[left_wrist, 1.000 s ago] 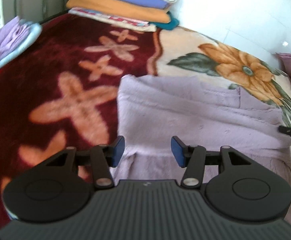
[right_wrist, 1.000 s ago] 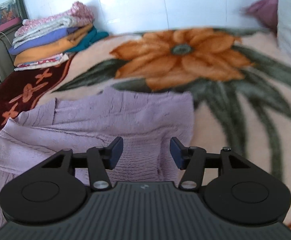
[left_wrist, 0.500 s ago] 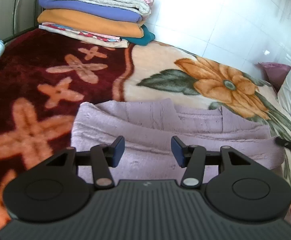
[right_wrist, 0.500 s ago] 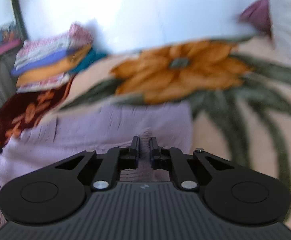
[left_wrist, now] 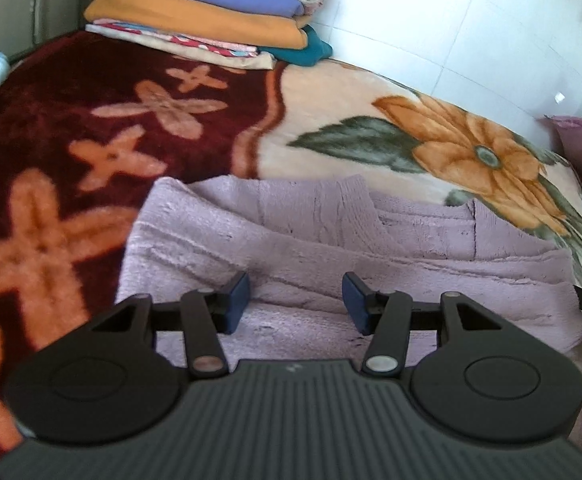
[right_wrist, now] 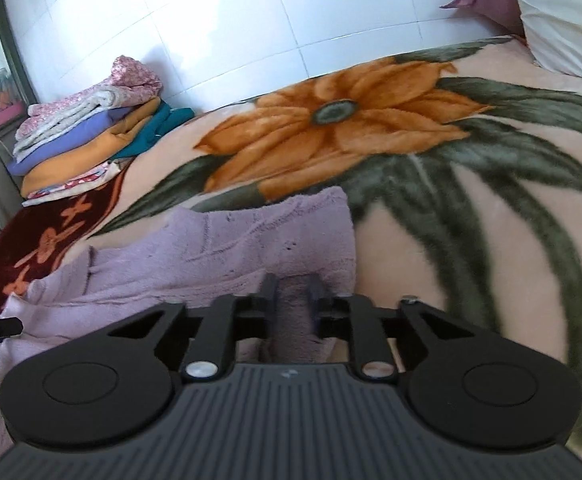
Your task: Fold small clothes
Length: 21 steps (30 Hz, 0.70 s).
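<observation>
Right jaws opening, bunched lilac sweater (right_wrist: 251,240) between

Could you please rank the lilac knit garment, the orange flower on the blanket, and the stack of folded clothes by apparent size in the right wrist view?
1. Orange flower
2. Lilac knit garment, though nearer the camera and partly hidden
3. Stack of folded clothes, farthest away

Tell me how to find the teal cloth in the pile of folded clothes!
Find the flowered blanket on the bed, then the folded stack at its far end by the white tiled wall. The teal cloth pokes out low on the wall side, under the orange one; nothing else there is blue-green.
</observation>
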Available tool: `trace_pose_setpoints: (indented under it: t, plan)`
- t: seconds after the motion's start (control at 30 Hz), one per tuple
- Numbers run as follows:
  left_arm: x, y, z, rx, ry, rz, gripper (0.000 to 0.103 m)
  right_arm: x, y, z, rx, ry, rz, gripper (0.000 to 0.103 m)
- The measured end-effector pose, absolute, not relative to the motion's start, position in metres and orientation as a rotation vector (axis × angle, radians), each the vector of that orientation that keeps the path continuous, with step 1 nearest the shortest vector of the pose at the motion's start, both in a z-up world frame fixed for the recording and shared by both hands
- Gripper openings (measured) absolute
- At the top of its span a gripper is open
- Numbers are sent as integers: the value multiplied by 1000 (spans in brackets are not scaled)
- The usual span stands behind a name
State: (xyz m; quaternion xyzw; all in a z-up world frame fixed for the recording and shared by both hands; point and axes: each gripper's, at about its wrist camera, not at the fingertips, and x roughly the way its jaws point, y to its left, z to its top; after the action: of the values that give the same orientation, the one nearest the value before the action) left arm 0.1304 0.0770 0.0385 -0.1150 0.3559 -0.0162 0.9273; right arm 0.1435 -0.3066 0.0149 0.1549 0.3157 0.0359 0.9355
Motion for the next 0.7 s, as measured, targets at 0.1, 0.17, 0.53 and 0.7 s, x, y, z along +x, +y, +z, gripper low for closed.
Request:
trace_pose_setpoints:
  t: [0.1, 0.17, 0.53, 0.7]
  plan:
    - [118, 83, 47, -237, 747, -10, 54, 139, -302, 27, 299, 627, 46, 54]
    - [108, 88, 51, -228, 772, -1, 54, 132, -300, 33, 292, 612, 40, 60]
    - [56, 113, 64, -233, 805, 21, 54, 84, -295, 60, 327, 651, 8, 66]
    - [37, 110, 78, -217, 798, 17, 54, 54, -293, 66, 352, 688, 37, 67]
